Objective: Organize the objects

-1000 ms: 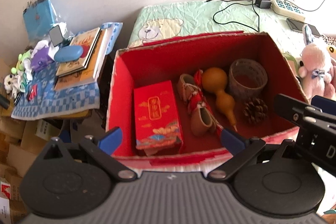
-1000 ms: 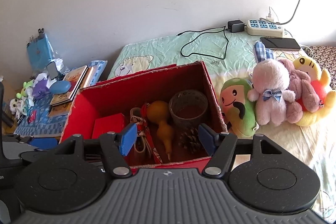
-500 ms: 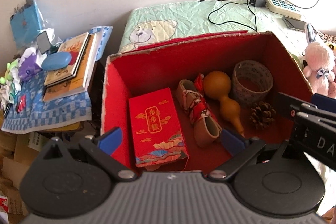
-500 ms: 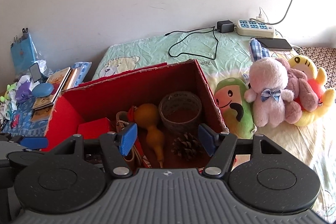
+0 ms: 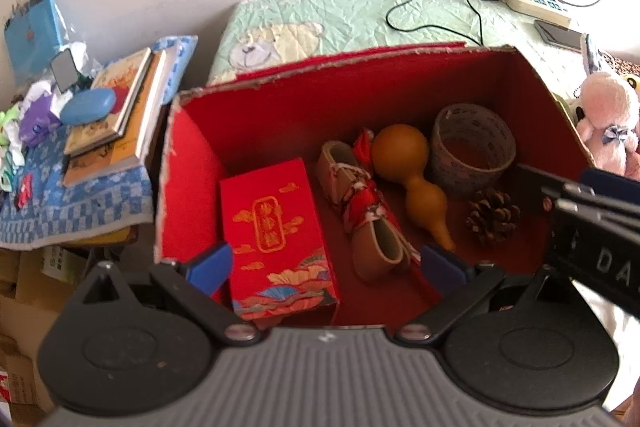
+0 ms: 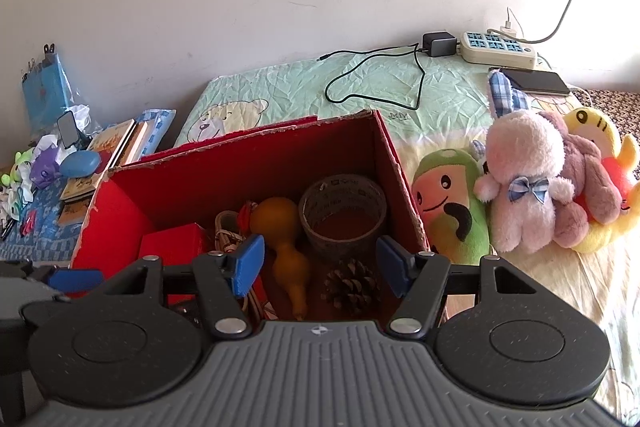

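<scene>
An open red cardboard box [image 5: 188,163] [image 6: 116,211] stands on the bed. Inside lie a red gift packet [image 5: 276,235], a small shoe wrapped in red cloth [image 5: 364,211], a brown gourd [image 5: 412,171] [image 6: 280,227], a tape roll [image 5: 472,147] [image 6: 342,211] and a pine cone [image 5: 494,215] [image 6: 352,285]. My left gripper [image 5: 326,265] is open and empty over the box's near side, above the packet and shoe. My right gripper [image 6: 320,263] is open and empty over the box's near right corner, above the gourd and pine cone.
Several plush toys [image 6: 524,183] lie right of the box on the bed. A power strip [image 6: 496,47], a charger cable [image 6: 380,83] and a phone [image 6: 536,81] lie at the back. A stack of books [image 5: 116,115] and small clutter sit on a blue checked cloth [image 5: 60,211] at the left.
Both grippers have moved forward and lower over the box, so its contents look larger. Both stay open and empty. Nothing in the box has moved.
</scene>
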Demonstrator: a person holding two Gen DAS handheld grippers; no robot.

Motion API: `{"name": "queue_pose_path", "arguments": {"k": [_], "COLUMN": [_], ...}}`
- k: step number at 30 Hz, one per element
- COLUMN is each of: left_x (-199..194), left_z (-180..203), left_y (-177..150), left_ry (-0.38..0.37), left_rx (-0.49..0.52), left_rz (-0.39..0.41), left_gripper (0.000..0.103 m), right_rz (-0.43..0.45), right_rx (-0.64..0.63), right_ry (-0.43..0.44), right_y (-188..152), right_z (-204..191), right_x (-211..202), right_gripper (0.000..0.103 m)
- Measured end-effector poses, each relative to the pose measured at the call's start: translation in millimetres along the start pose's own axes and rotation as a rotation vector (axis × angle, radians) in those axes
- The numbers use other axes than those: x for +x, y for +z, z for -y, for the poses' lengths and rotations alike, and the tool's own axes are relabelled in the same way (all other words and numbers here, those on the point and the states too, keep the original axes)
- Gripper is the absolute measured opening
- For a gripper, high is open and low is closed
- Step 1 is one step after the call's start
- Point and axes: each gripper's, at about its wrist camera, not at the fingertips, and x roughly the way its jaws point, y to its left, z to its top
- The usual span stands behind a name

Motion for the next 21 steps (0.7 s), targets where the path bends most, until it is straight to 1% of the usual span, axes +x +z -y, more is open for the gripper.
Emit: {"name": "queue_pose_path", "arguments": {"k": [6, 12, 17, 21], "left_x": [8.0, 15.9, 18.6, 20.9], "left_z": [-0.5, -2.2, -1.2, -0.8], "left_y": [-0.7, 1.2, 3.3, 3.4], "left_ry": [-0.006, 0.007, 0.011, 0.007], "left_rx": [-0.011, -0.012, 0.0, 0.004], "left_rz": [-0.027, -0.044, -0.046, -0.054], "left_gripper": [0.101, 0.101, 0.101, 0.101], "right_rz": [-0.014, -0.021, -0.019, -0.036], "right_rx": [0.007, 0.012, 0.018, 0.017], "right_ry": [0.004, -0.002, -0.015, -0.014], "right_y": [-0.2, -1.9, -1.0, -2.6], "right_z": [1.0, 2.4, 4.1, 4.3], "right_x": [7.1, 10.8, 12.7, 16.7], "right_gripper": [0.065, 0.064, 0.06, 0.055]}}
